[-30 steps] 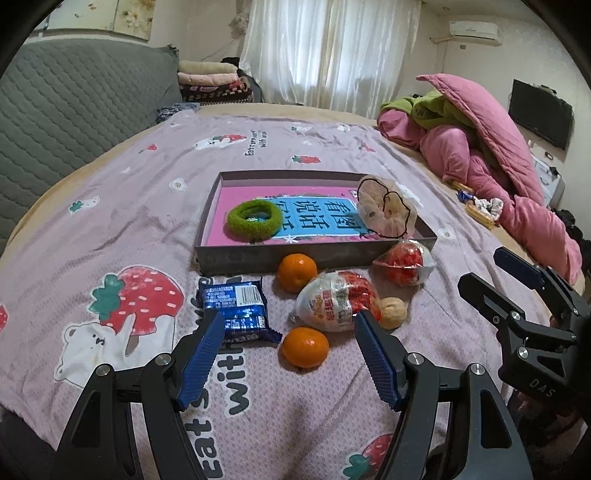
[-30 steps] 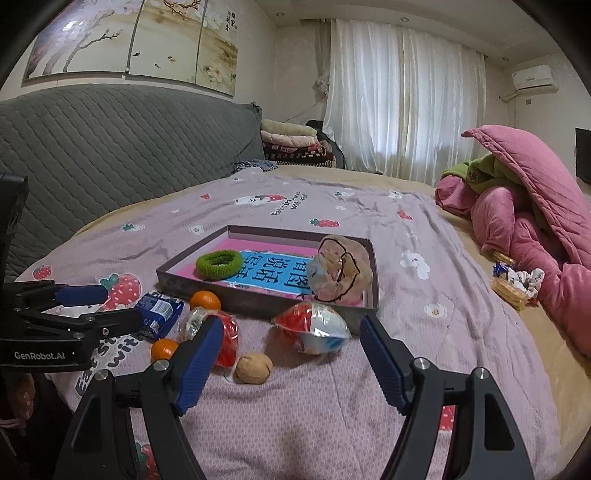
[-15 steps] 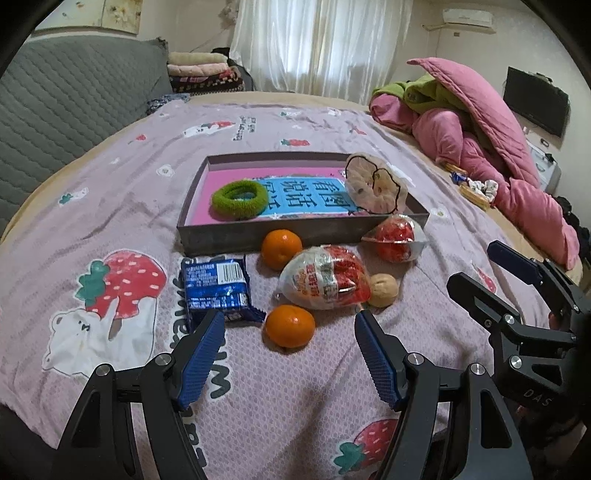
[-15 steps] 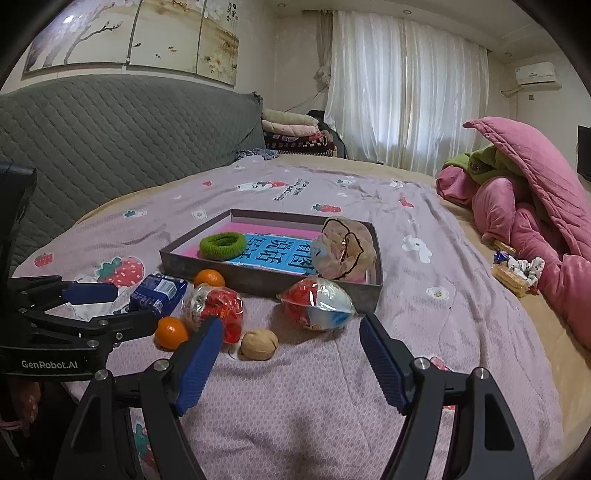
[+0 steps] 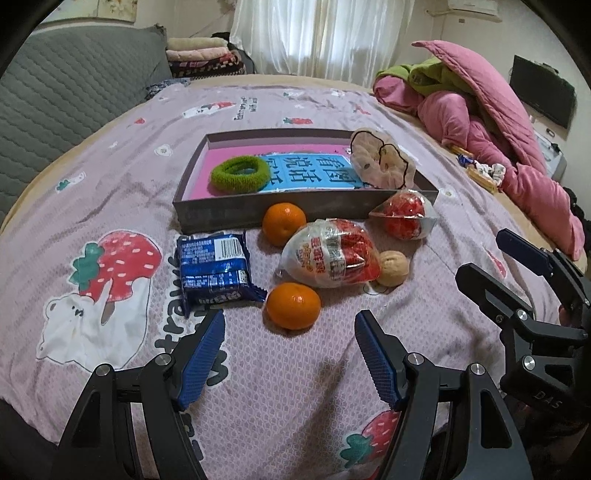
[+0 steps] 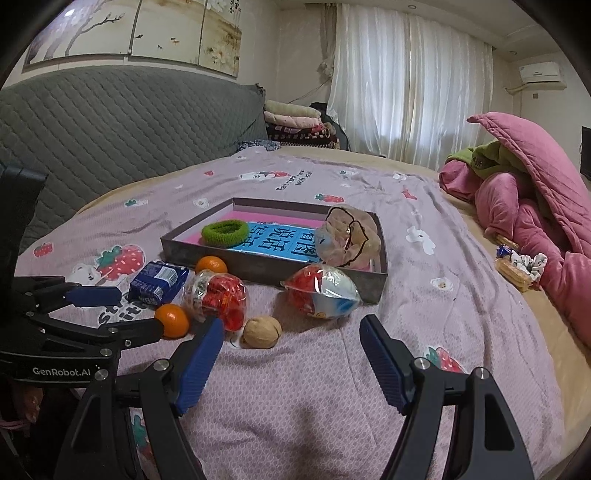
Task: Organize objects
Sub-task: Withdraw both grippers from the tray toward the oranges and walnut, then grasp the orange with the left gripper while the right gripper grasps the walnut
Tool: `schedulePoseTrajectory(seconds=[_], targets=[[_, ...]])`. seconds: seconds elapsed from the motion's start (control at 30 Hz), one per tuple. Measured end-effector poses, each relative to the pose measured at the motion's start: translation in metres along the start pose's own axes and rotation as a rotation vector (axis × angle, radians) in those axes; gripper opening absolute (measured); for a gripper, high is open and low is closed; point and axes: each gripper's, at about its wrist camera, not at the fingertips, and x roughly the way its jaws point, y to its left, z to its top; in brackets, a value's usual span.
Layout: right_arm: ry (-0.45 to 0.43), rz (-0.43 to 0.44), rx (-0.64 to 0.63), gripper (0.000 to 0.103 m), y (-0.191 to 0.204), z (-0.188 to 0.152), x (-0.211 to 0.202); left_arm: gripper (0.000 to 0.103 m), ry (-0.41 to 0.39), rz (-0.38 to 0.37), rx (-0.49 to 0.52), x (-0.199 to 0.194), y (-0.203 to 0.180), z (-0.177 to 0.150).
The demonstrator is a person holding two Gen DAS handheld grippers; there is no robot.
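Fingers (image 5: 201, 354) of the left gripper (image 5: 290, 356) and of the right gripper (image 6: 291, 363) are spread, holding nothing, above the bed (image 5: 92, 177).

One grey box (image 5: 221, 216) holds one green hair ring (image 5: 240, 178) and one beige bundle (image 5: 380, 162) in its right near corner. Before its near wall lie two oranges (image 5: 284, 224) (image 5: 293, 305), two egg-shaped packets (image 5: 330, 256) (image 5: 404, 215), one walnut (image 5: 393, 267) and one blue packet (image 5: 214, 271). Only the right wrist view shows the painted wall panels (image 6: 133, 29); only the left shows the black screen (image 5: 541, 96) right of the box.
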Motion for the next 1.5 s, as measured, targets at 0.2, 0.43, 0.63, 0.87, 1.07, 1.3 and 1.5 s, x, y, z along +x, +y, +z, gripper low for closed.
schedulePoseTrajectory(seconds=[0.2, 0.43, 0.63, 0.87, 1.07, 1.3, 1.5], targets=[[0.021, 0.005, -0.004, 0.076, 0.0, -0.002, 0.005, 0.074, 0.024, -0.008, -0.01, 0.008, 0.002, -0.002], [0.042, 0.009, -0.011, 0.076, 0.002, -0.006, 0.013, 0.074, 0.036, -0.02, -0.017, 0.016, 0.002, -0.004], [0.059, 0.014, -0.007, 0.076, 0.001, -0.008, 0.019, 0.074, 0.045, -0.021, -0.027, 0.022, 0.005, -0.005], [0.071, 0.017, -0.011, 0.076, 0.003, -0.009, 0.028, 0.074, 0.044, -0.021, -0.045, 0.027, 0.009, -0.003], [0.081, 0.022, -0.019, 0.076, 0.006, -0.009, 0.037, 0.074, 0.049, -0.028, -0.042, 0.031, 0.008, -0.002], [0.106, 0.032, -0.021, 0.076, 0.004, -0.006, 0.054, 0.072, 0.052, -0.024, -0.043, 0.039, 0.006, -0.001], [0.141, 0.047, -0.041, 0.076, 0.003, -0.007, 0.066, 0.072, 0.049, -0.024, -0.037, 0.044, 0.007, 0.0]])
